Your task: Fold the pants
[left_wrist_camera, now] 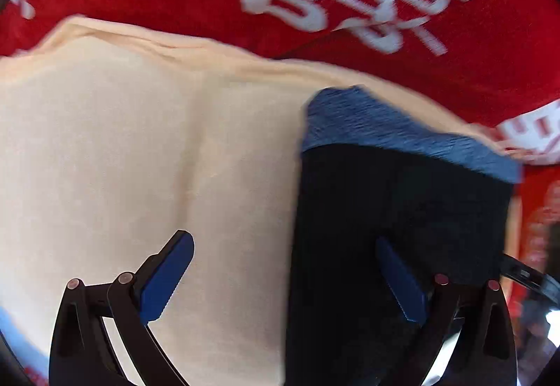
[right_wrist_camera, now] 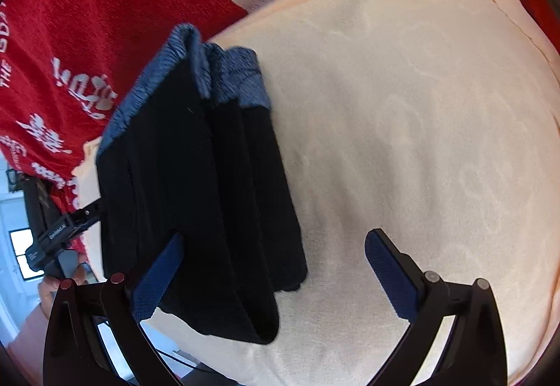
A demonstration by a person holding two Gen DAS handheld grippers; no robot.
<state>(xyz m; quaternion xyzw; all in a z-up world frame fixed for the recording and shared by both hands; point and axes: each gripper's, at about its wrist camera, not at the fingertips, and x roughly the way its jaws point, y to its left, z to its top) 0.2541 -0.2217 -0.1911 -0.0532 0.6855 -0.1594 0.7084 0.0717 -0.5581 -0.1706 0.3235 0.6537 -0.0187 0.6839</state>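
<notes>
Pants (right_wrist_camera: 196, 183), dark with a blue waistband (left_wrist_camera: 395, 127), lay folded in soft layers on the cream towel (right_wrist_camera: 402, 141). Left gripper (left_wrist_camera: 283, 277) and right gripper (right_wrist_camera: 273, 277) stood spread, holding nothing. Light, limp cloth; best pinched at a folded edge.
</notes>
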